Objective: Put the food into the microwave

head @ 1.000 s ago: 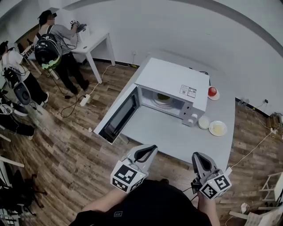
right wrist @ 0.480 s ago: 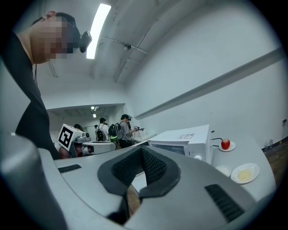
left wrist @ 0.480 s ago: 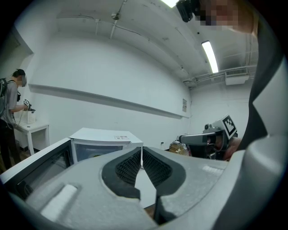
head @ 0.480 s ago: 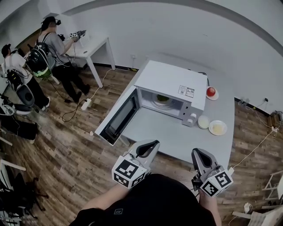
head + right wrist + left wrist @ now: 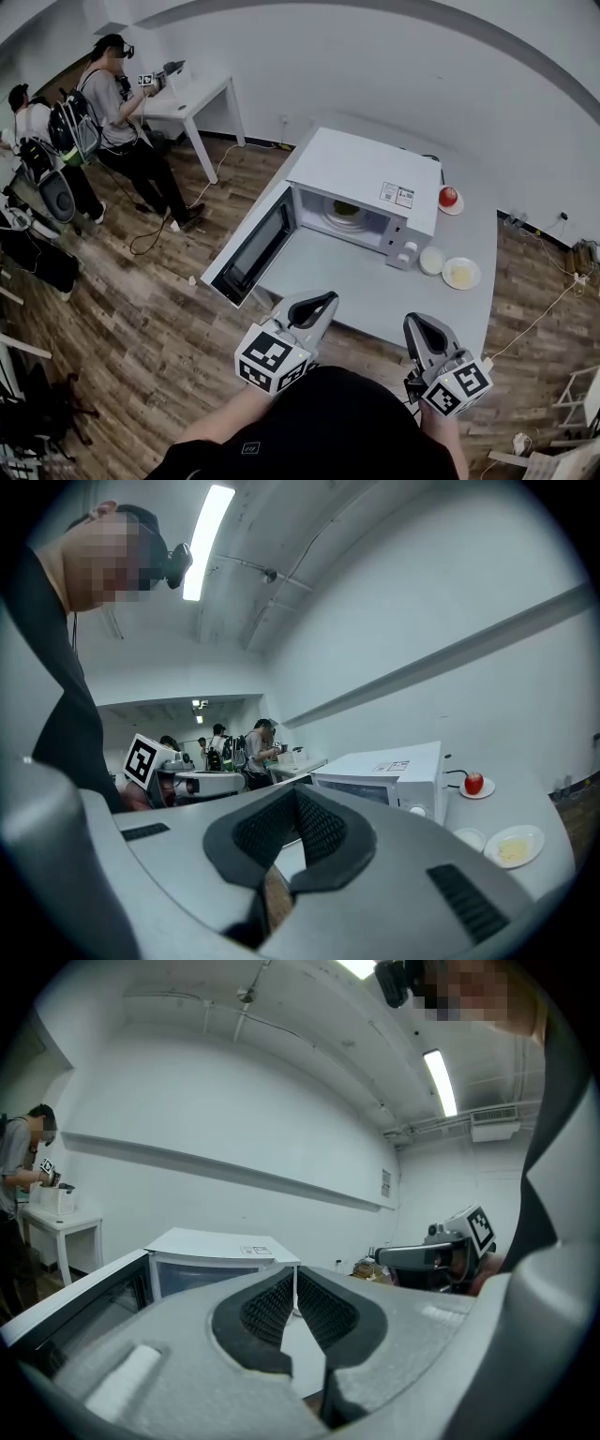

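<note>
At the near edge of the grey table [image 5: 375, 291], in the head view, the left gripper [image 5: 323, 298] and the right gripper [image 5: 413, 323] are hovering side by side, both pointing toward 12 o'clock. A white microwave [image 5: 370, 178] is standing on the table at 12 o'clock from them, its door [image 5: 248, 246] hanging wide open toward 9 o'clock. A plate bearing something green [image 5: 345, 212] is sitting inside the cavity. At 3 o'clock of the microwave a red apple [image 5: 449, 196] is resting on a saucer [image 5: 459, 207]. At 4 o'clock a small bowl [image 5: 432, 259] and a plate of yellow food [image 5: 461, 272] are lying just beside each other, well apart from both grippers. Two persons [image 5: 112, 89] are working at a white desk [image 5: 192, 94] at 10 o'clock of the frame.

In the left gripper view, the ribbed pads [image 5: 267, 1307] are meeting, with nothing between them; the microwave is showing beyond at 10 o'clock.

In the right gripper view, the jaws are likewise pressing together, empty; the apple, the small bowl and the plate of yellow food are showing at 3 to 4 o'clock
</note>
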A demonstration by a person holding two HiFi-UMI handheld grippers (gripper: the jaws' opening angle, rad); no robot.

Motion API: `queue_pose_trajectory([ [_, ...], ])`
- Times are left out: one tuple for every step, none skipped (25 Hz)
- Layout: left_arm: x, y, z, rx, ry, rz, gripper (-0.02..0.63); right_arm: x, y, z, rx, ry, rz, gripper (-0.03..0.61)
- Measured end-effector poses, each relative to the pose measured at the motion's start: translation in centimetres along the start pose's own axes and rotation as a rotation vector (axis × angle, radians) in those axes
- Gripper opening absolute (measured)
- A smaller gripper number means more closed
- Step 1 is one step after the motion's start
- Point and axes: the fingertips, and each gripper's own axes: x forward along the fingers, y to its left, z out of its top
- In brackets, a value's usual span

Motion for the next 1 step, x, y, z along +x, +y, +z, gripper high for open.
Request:
queue_pose_trajectory([
  [-0.01, 0.07, 0.02, 0.0, -0.001, 0.002, 0.018, 0.01, -0.06, -0.05, 0.001, 0.001, -0.001, 0.012],
])
